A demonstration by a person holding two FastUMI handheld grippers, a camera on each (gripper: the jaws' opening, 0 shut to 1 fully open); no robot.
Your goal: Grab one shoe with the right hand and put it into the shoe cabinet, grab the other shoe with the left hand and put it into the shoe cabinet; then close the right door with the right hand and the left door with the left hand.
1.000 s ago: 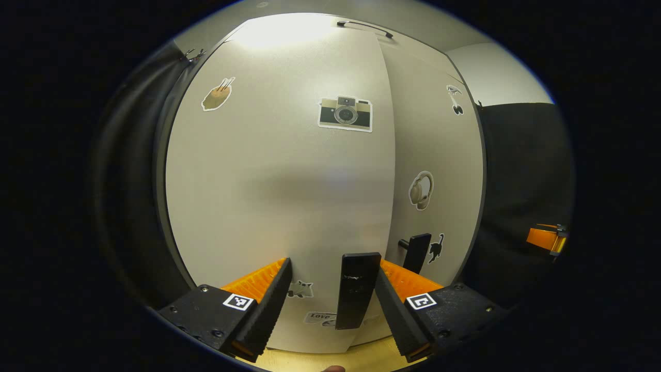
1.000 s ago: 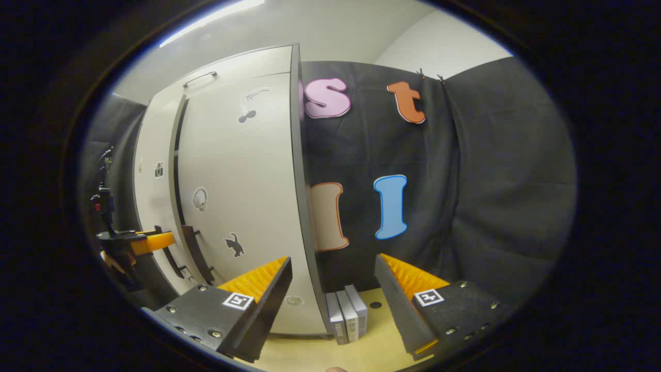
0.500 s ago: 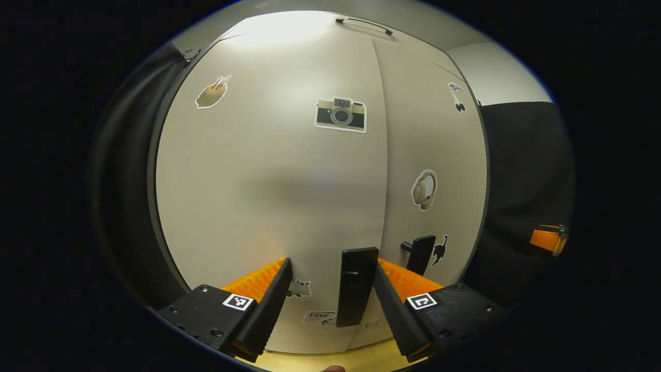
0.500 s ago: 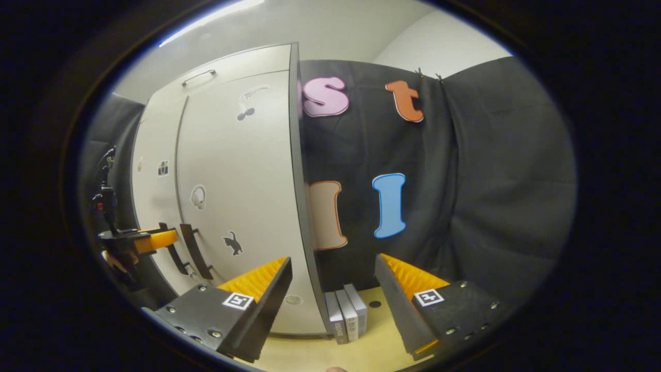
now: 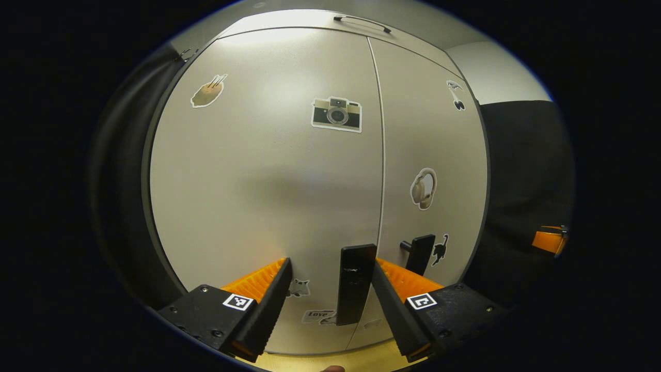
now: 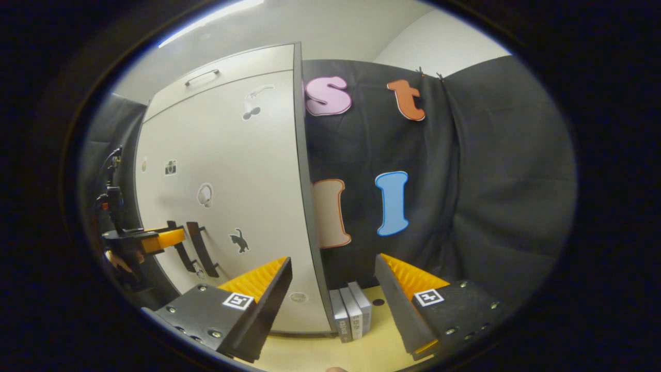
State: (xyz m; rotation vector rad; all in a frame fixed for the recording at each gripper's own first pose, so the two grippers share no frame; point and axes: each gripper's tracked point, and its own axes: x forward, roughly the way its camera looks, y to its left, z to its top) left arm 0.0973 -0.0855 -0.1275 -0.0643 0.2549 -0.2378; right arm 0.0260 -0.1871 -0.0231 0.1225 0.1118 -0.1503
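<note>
Cabinet [image 5: 268,181] stands shut across its whole front, as far as I can see: the left door [image 5: 248,206] and right door [image 5: 428,144] meet along one thin seam with no gap between them. Both shoes are out of sight, so I judge them to be inside behind the doors. That would leave nothing of the task but backing away.

Left handle [image 5: 355,284] sits between the fingers of the left claw [image 5: 330,297], near its right finger; the jaws are spread wide and I cannot tell whether either touches it. Right handle [image 5: 419,253] is just beside. Right claw [image 6: 333,297] hangs gaping too, holding nothing, off the cabinet's right edge above the surface [image 6: 372,351], near some small boxes [image 6: 352,316].
</note>
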